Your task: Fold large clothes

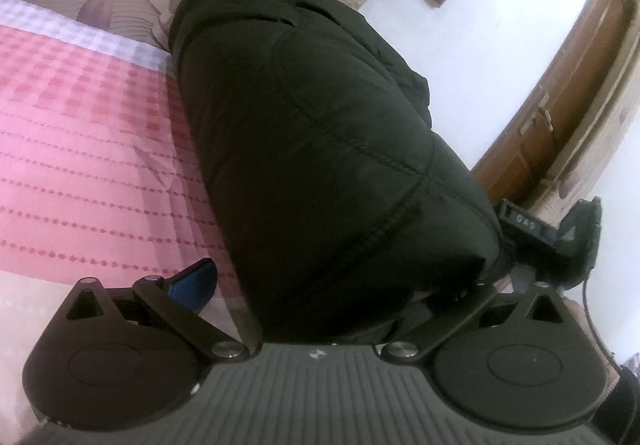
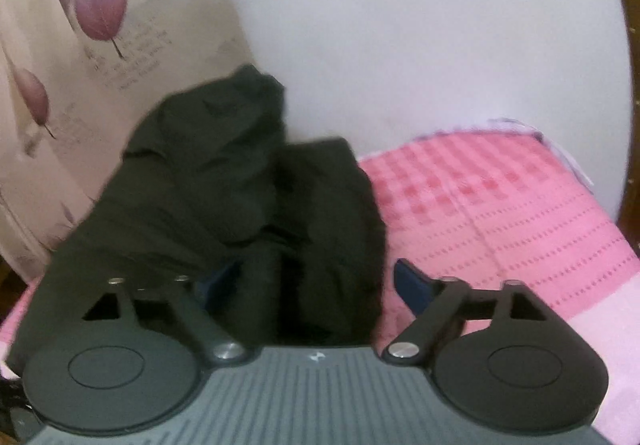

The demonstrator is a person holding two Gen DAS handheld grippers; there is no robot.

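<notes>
Black jacket folded on pink bed, against leaf-print curtain. Left tool apart, jacket bulk between. Right tool apart, jacket edge between, unclamped.

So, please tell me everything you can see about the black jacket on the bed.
The black jacket is a thick, padded garment with stitched quilt seams and a smooth, slightly shiny fabric. It lies on the pink checked bedcover, folded into a long bulky bundle. Its far end lies against the leaf-printed curtain. In the right wrist view it shows two lengthwise folds with a dark crease between them. Its near end sits between the wide-apart fingers of both tools; whether the pads touch it cannot be told.
</notes>
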